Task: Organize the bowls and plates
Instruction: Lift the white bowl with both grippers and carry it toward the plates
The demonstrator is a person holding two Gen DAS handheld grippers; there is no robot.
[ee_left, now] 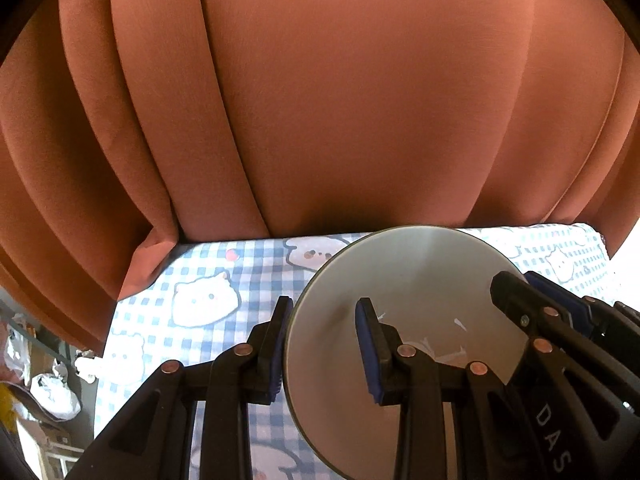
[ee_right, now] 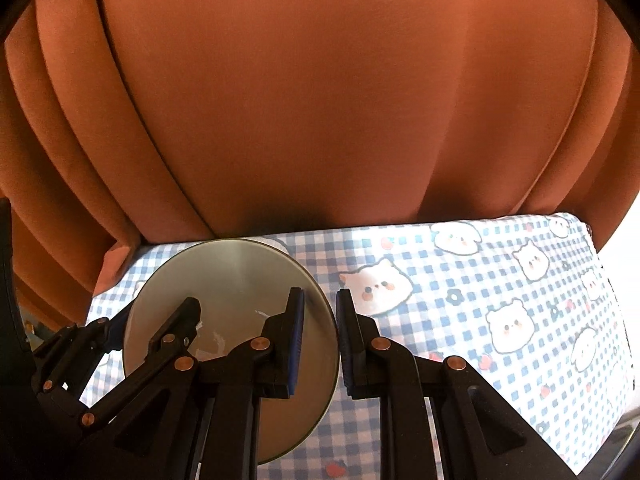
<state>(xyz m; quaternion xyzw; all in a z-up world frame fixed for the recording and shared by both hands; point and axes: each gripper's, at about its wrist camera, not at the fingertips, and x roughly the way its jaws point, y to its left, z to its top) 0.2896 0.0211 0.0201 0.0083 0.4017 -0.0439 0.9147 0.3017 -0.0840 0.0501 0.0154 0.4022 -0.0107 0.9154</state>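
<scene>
In the left wrist view, the curtain (ee_left: 320, 100) fills the frame from nine through twelve to three o'clock. Below it lies the checked cloth (ee_left: 208, 276) with cat faces, running from eight o'clock to three. The left gripper (ee_left: 326, 344) sits at six o'clock, its jaws clamped on the near-left rim of the bowl (ee_left: 416, 280), one finger outside the wall and one inside. The bowl, pale grey inside, hangs over the cloth at five o'clock. At four o'clock the right gripper (ee_left: 516, 284) pinches the bowl's opposite rim.

In the right wrist view, the left gripper (ee_right: 160, 316) comes in at eight o'clock, gripping the bowl (ee_right: 228, 280) at seven. The right gripper (ee_right: 320, 336) at six o'clock is closed on the bowl's right rim, wall between its pads. The cloth (ee_right: 500, 280) spreads out toward four o'clock.
</scene>
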